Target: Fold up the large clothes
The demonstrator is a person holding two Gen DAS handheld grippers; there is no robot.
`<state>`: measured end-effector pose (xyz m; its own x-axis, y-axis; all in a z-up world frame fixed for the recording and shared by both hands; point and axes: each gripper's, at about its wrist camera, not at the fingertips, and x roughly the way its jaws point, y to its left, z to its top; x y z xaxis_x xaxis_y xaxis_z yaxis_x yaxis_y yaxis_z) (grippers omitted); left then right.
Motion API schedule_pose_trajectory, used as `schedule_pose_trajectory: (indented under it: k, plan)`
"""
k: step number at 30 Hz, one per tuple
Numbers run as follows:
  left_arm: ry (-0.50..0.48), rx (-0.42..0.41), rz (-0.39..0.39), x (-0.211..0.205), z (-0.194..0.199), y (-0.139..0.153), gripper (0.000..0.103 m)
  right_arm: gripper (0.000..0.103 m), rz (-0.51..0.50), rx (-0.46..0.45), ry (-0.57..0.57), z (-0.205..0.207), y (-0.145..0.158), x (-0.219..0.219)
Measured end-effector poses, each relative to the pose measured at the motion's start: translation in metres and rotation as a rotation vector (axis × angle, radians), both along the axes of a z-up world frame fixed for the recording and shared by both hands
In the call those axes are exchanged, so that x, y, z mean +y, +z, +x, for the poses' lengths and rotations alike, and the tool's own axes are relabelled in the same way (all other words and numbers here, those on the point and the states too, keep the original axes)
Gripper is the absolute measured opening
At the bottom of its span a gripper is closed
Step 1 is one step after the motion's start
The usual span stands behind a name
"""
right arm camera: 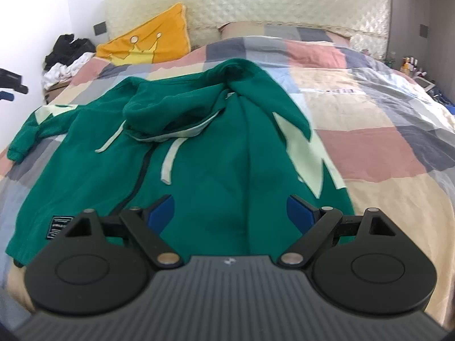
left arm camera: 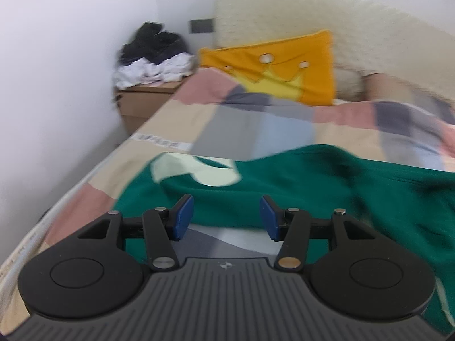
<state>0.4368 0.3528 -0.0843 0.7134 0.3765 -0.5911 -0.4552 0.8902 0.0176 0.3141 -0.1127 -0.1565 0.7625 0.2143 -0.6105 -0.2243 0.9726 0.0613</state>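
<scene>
A green zip hoodie [right arm camera: 199,156] lies front up on the patchwork bed cover [right arm camera: 369,130], hood [right arm camera: 176,108] toward the headboard, white drawstrings across the chest. One sleeve [right arm camera: 28,130] reaches out to the left. The other sleeve, with pale patches [right arm camera: 307,147], lies along the right side of the body. My right gripper [right arm camera: 230,210] hovers open over the lower front with nothing between its blue pads. My left gripper [left arm camera: 226,213] is open and empty above the hoodie's left side [left arm camera: 284,187], near a pale-patched sleeve [left arm camera: 199,170]. This view is motion-blurred.
A yellow crown pillow [right arm camera: 150,39] leans on the quilted headboard [right arm camera: 256,2]. A cardboard box [left arm camera: 142,99] with a pile of dark and white clothes [left arm camera: 153,48] stands by the white wall at the bed's left. Small bottles [right arm camera: 409,65] crowd a stand at the right.
</scene>
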Motion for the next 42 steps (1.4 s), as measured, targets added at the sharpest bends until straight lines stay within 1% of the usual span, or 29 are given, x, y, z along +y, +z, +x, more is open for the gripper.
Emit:
schedule_pose_trajectory:
  k: [3, 5, 7, 11, 15, 18, 22, 24, 29, 32, 36, 37, 39, 40, 42]
  plan:
    - [-0.059, -0.019, -0.039, -0.042, -0.023, 0.014, 0.058, 0.087, 0.026, -0.005, -0.019, -0.001, -0.003, -0.01]
    - [-0.102, -0.052, -0.044, -0.073, -0.04, 0.021, 0.058, 0.087, 0.037, 0.001, -0.025, 0.001, -0.006, -0.017]
    - [-0.146, -0.068, -0.064, -0.103, -0.052, 0.026, 0.058, 0.087, 0.01, 0.001, -0.047, 0.002, -0.01, -0.022]
    - [-0.238, -0.095, -0.127, -0.157, -0.07, 0.026, 0.058, 0.087, 0.001, -0.004, -0.082, 0.003, -0.013, -0.035]
    - [-0.321, -0.111, -0.154, -0.21, -0.079, 0.015, 0.058, 0.087, 0.046, 0.007, -0.135, 0.006, -0.018, -0.051]
    - [-0.36, -0.109, -0.188, -0.243, -0.08, 0.001, 0.058, 0.087, 0.126, 0.019, -0.171, 0.007, -0.021, -0.066]
    - [-0.421, -0.098, -0.143, -0.286, -0.081, -0.018, 0.058, 0.087, 0.171, 0.023, -0.205, 0.006, -0.024, -0.076]
    - [-0.452, -0.066, -0.12, -0.31, -0.081, -0.029, 0.058, 0.087, 0.169, 0.045, -0.235, 0.01, -0.028, -0.079]
    - [-0.503, -0.027, -0.109, -0.333, -0.078, -0.055, 0.058, 0.087, 0.18, 0.104, -0.297, 0.02, -0.044, -0.089]
    - [-0.548, -0.008, -0.115, -0.342, -0.079, -0.069, 0.058, 0.087, 0.16, 0.138, -0.323, 0.028, -0.053, -0.09]
    - [-0.564, -0.021, -0.062, -0.341, -0.083, -0.082, 0.058, 0.087, 0.167, 0.198, -0.318, 0.037, -0.07, -0.09]
    - [-0.561, -0.02, -0.068, -0.34, -0.084, -0.086, 0.058, 0.087, 0.171, 0.215, -0.32, 0.039, -0.075, -0.09]
    - [-0.552, -0.019, -0.109, -0.33, -0.085, -0.093, 0.058, 0.087, 0.174, 0.234, -0.322, 0.041, -0.081, -0.089]
    - [-0.545, -0.019, -0.133, -0.322, -0.084, -0.095, 0.058, 0.085, 0.17, 0.239, -0.321, 0.042, -0.083, -0.087]
    - [-0.526, -0.027, -0.169, -0.311, -0.086, -0.099, 0.058, 0.074, 0.149, 0.242, -0.328, 0.042, -0.084, -0.083]
